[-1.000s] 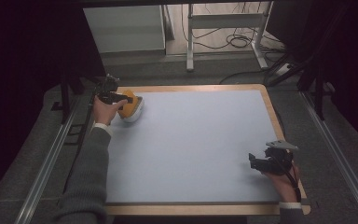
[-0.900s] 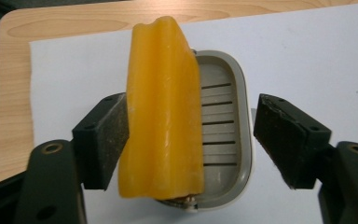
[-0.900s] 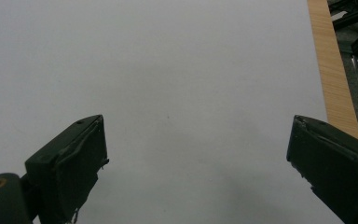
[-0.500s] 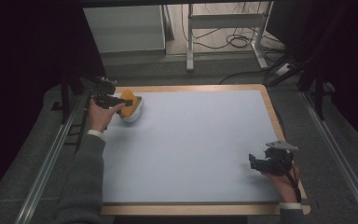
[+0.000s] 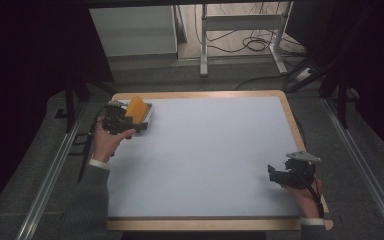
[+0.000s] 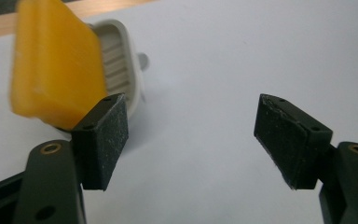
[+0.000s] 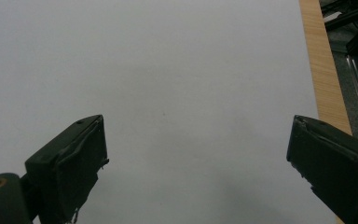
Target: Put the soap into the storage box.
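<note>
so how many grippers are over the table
2. The left gripper is at the far left corner beside the yellow-lidded container; the right gripper is near the table's near right edge.

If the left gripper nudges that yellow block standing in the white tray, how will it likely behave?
The yellow block leans tilted against the ribbed white tray, so a nudge would probably tip it over. Its flat faces and rounded edges suggest it would slide rather than roll. It looks solid and stiff, likely keeping its shape between the pads.
</note>
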